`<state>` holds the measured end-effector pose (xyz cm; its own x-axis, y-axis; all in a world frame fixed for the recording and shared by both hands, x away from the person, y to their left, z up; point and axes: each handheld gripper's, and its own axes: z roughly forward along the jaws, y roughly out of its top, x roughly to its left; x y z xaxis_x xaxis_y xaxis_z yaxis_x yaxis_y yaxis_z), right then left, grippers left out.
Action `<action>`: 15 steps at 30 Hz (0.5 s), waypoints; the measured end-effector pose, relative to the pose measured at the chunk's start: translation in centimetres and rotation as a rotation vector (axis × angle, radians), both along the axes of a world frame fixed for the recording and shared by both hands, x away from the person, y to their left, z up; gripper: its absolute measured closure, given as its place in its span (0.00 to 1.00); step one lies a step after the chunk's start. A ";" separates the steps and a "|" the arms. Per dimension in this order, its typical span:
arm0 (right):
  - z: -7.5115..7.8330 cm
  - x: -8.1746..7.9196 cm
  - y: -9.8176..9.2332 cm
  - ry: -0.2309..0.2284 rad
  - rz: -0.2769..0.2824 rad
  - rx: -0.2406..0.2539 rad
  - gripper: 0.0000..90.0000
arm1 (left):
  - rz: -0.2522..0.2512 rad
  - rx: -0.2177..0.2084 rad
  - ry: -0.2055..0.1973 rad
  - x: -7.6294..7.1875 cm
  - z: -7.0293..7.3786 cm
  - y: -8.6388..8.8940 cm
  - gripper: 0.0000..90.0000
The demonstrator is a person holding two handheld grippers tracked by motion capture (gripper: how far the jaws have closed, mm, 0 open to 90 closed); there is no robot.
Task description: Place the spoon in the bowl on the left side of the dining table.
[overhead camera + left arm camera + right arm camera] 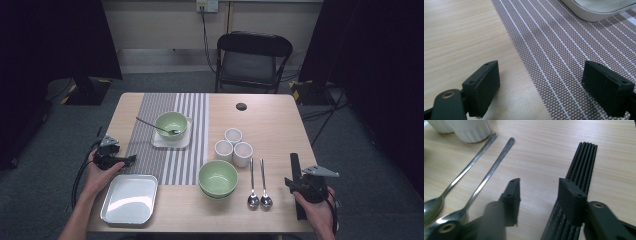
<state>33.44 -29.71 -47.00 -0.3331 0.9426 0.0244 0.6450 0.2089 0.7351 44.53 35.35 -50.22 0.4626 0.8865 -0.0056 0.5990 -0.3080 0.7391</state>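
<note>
My left gripper (131, 160) rests at the table's left edge, held by a hand. In the left gripper view its jaws stand wide apart, the gripper (541, 77) low over the edge of the striped placemat (564, 45), with nothing between them. My right gripper (295, 179) is at the front right, beside a bundle of black chopsticks (294, 162). In the right gripper view the gripper (539, 187) has its jaws partly apart over bare wood. The chopsticks (584, 162) run under and past the right-hand jaw. Two spoons (491, 172) lie to its left.
On the placemat (175, 160) a green bowl (171, 125) holding a spoon sits on a white square plate (160, 142). Stacked green bowls (218, 177), three white cups (233, 147), two spoons (252, 185) and a metal tray (130, 198) share the table. A chair (252, 55) stands behind. A white rim (596, 12) shows ahead.
</note>
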 end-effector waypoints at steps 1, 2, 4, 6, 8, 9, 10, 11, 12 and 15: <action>-0.2 0.0 -0.2 0.011 0.000 -0.006 0.69 | 0.000 0.001 0.000 0.0 0.0 0.0 0.16; -0.4 0.0 -0.4 0.016 0.004 -0.005 0.71 | 0.000 0.001 0.000 0.0 0.0 0.0 0.16; -0.6 0.0 -0.9 0.028 -0.001 -0.002 0.74 | 0.000 0.001 0.000 0.0 0.0 0.0 0.16; -0.7 -0.1 -1.1 0.032 -0.001 -0.004 0.78 | -0.001 0.001 0.000 0.0 0.0 0.0 0.16; -0.8 -0.2 -1.3 0.040 -0.006 -0.011 0.80 | 0.000 0.000 0.000 0.0 0.0 0.0 0.16; -0.9 -0.3 -1.4 0.043 -0.004 -0.013 0.81 | 0.000 0.000 0.001 0.0 0.0 0.0 0.16; -1.0 -0.3 -1.4 0.044 -0.004 -0.015 0.81 | 0.000 0.002 -0.001 0.0 0.0 0.0 0.16; -1.1 -0.3 -1.5 0.049 -0.006 -0.024 0.81 | 0.005 -0.007 -0.001 0.0 0.0 -0.1 0.16; -1.2 -0.3 -1.5 0.043 -0.006 -0.032 0.81 | 0.000 0.000 0.001 0.0 0.0 0.0 0.16; -1.2 -0.5 -1.6 0.032 0.000 -0.043 0.83 | 0.000 0.001 0.000 0.0 0.0 0.0 0.16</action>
